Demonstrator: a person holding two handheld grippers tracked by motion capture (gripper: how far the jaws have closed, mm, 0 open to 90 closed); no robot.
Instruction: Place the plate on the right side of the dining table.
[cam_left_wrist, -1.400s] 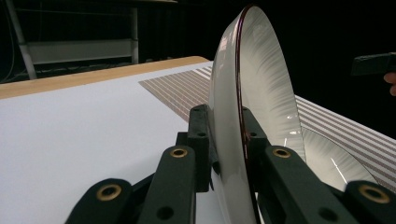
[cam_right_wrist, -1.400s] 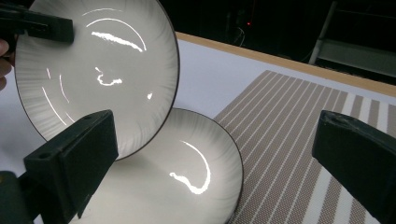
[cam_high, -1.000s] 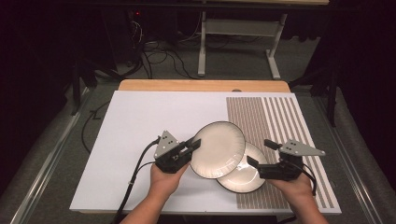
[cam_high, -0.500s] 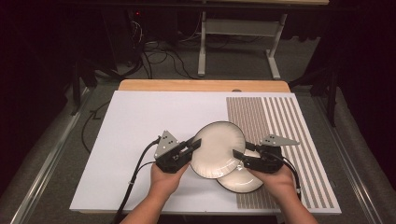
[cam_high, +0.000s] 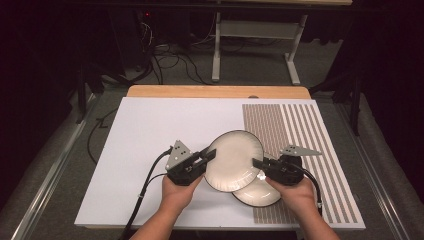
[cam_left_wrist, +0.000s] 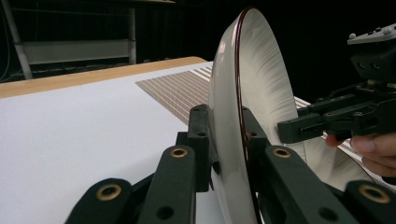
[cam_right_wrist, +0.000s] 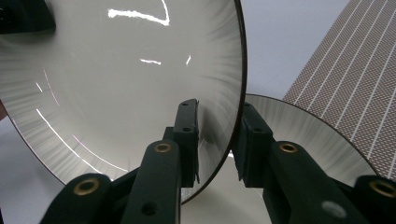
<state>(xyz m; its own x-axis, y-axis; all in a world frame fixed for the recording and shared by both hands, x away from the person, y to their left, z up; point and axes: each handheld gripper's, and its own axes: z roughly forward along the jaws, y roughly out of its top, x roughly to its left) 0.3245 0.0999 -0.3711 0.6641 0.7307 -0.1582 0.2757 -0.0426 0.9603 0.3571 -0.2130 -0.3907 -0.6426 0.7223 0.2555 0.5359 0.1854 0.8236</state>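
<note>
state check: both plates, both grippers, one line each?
upper plate: lifted, tilted, rim clamped by the left gripper, overlapping the lower plate.
lower plate: flat on the table, partly covered.
left gripper: shut on the upper plate's rim.
right gripper: open, jaws straddling the upper plate's rim, not yet closed.

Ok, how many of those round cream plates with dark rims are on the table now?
2. One round cream plate with a dark rim is held tilted between both grippers; the second plate lies flat beneath it, partly covered. None other visible.
</note>
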